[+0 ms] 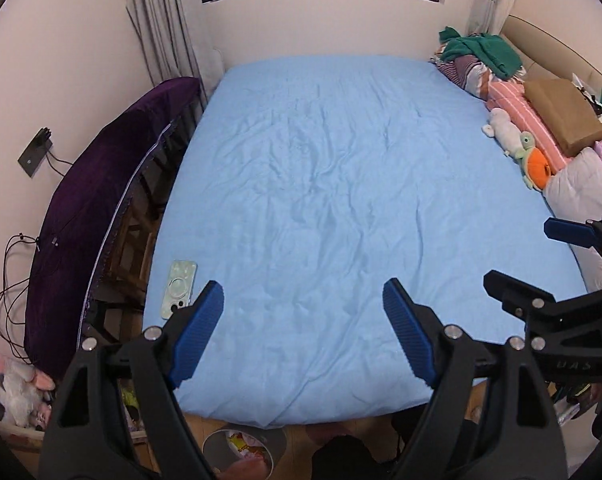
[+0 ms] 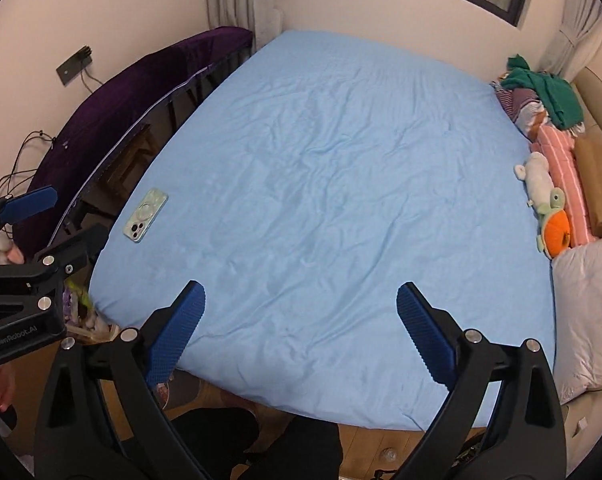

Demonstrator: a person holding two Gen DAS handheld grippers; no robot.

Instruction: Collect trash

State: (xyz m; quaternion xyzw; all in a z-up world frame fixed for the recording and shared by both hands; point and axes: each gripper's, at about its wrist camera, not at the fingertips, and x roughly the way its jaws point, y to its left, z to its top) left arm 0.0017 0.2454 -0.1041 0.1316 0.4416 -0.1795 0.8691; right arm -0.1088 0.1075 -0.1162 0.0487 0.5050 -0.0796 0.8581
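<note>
Both views look down on a bed with a light blue sheet (image 1: 321,160) (image 2: 321,152); no loose trash shows on it. My left gripper (image 1: 303,292) hangs open over the bed's near edge, nothing between its blue pads. My right gripper (image 2: 301,290) is open too, also empty. Each gripper appears in the other's view: the right gripper (image 1: 519,254) at the right side, the left gripper (image 2: 77,214) at the left side. Below the bed's edge a round grey bin (image 1: 273,446) stands on the wooden floor with coloured wrappers inside.
A phone in a clear case (image 1: 179,290) (image 2: 145,215) lies near the bed's left edge. A purple-covered rail (image 1: 101,184) runs along the left. Plush toys (image 1: 531,160), pillows, clothes and a brown box (image 1: 561,116) line the right side.
</note>
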